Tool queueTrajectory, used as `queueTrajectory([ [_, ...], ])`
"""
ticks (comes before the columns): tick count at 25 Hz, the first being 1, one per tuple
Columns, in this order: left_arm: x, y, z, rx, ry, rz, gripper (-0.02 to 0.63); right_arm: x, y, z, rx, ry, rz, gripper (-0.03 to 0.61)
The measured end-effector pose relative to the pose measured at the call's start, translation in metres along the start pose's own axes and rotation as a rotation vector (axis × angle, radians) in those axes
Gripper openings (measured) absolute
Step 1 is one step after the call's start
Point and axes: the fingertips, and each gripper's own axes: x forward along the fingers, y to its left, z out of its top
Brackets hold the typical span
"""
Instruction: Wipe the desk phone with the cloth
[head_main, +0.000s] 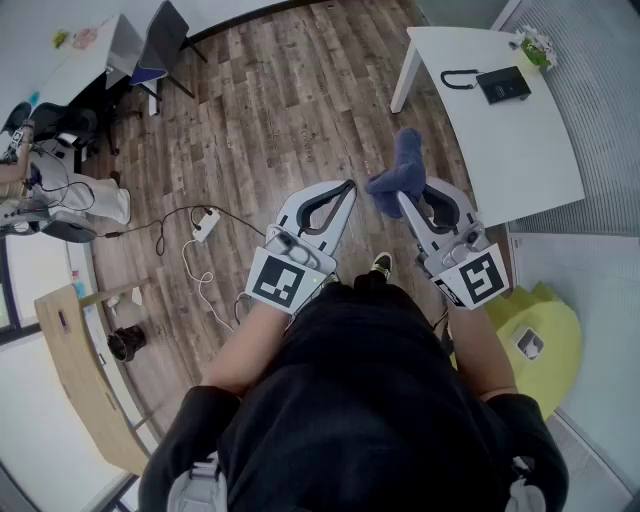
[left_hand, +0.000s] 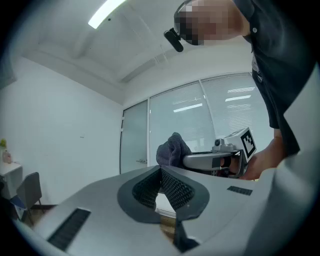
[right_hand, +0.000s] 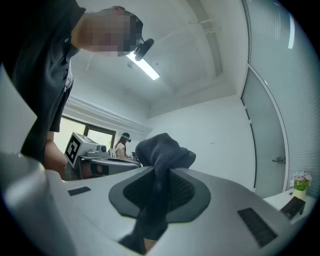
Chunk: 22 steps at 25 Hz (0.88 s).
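A black desk phone (head_main: 502, 83) lies on the white table (head_main: 530, 150) at the upper right of the head view, its handset cord (head_main: 458, 77) looping to the left. My right gripper (head_main: 402, 195) is shut on a dark blue cloth (head_main: 396, 176), which bunches past the jaw tips (right_hand: 162, 152) and hangs down between them. My left gripper (head_main: 349, 186) is held beside it over the wood floor, jaws closed tip to tip with nothing in them (left_hand: 161, 170). Both grippers are well short of the table. The phone also shows at the right gripper view's lower right edge (right_hand: 294, 207).
A small plant (head_main: 536, 45) stands at the table's far corner. A yellow round seat (head_main: 540, 335) sits to my right. On the left are a power strip with cables (head_main: 203, 225), a chair (head_main: 160, 45), and another desk (head_main: 80, 50). A wooden board (head_main: 85, 385) leans lower left.
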Motion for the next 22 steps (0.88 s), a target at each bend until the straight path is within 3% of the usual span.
queueTrajectory([
  [22, 0.044, -0.018, 0.016, 0.008, -0.041, 0.002, 0.011, -0.022, -0.045, 0.005, 0.023, 0.006, 0.007, 0.080],
])
